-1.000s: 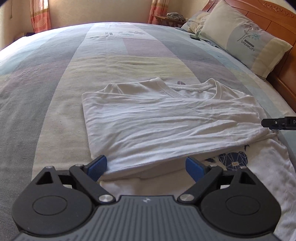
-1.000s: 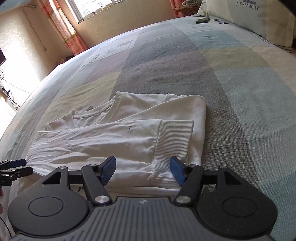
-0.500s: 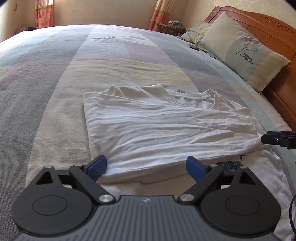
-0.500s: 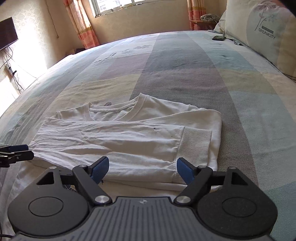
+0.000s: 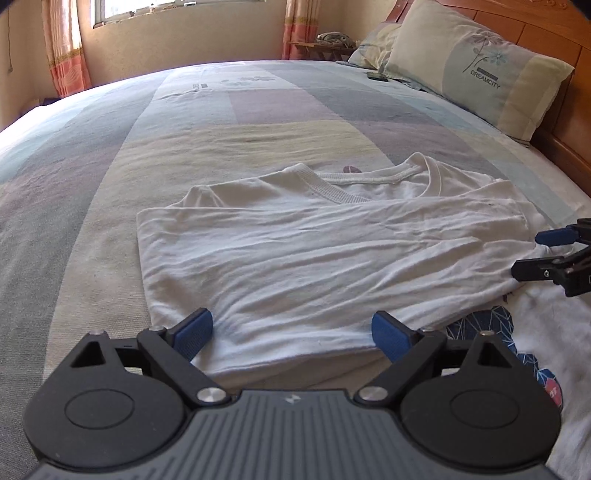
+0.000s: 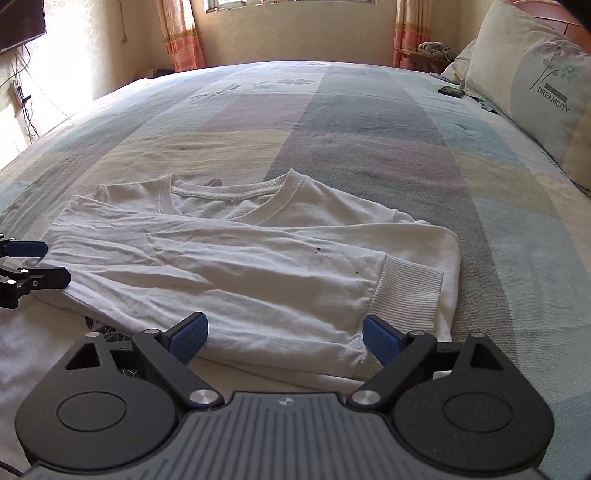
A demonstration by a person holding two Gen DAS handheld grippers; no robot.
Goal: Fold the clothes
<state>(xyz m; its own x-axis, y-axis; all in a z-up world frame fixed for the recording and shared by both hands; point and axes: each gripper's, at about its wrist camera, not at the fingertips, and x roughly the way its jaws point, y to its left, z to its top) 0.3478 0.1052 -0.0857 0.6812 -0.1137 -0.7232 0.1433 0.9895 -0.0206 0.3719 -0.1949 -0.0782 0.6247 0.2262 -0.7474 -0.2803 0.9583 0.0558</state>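
While both tools gape, white shirt lies just ahead.

White sweatshirt with dark-blue geometric print; bedspread in pastel grey, lilac, cream, pale-blue blocks; beige-and-blue floral pillow; orange-pink checked curtains; blue-padded black tools.

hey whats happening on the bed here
A person with a gripper in each hand is folding a white sweatshirt on the bed. A sleeve already lies folded across the body, its ribbed cuff at the right edge. The left gripper is open with nothing between its fingers. The right gripper has just been opening and holds nothing either. Both hover at the sweatshirt's near edge. A pillow leans on the headboard.
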